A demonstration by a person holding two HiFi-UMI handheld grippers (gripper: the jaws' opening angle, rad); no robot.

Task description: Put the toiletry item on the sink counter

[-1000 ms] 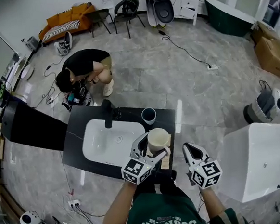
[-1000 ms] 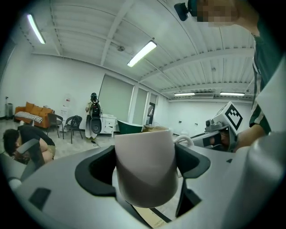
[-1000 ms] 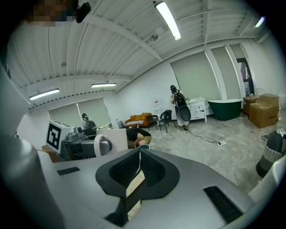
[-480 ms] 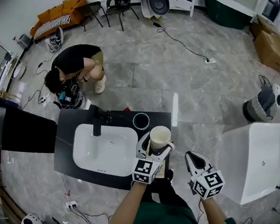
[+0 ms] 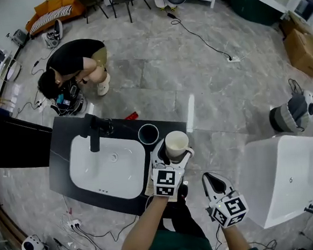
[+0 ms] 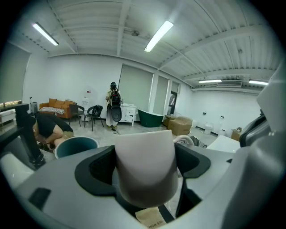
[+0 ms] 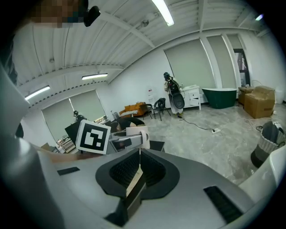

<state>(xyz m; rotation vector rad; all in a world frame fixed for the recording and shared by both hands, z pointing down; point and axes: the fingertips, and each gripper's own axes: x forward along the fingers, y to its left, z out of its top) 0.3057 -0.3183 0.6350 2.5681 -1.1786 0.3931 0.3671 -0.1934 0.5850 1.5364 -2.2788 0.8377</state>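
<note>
The cream mug (image 5: 177, 143) is gripped by the left gripper (image 5: 171, 154) above the sink counter (image 5: 59, 156), teal cup (image 5: 148, 134) at ten o'clock; right gripper (image 5: 214, 181) is clenched shut

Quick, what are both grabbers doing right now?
Left gripper: shut on the cream mug.
Right gripper: shut, jaws together.
</note>
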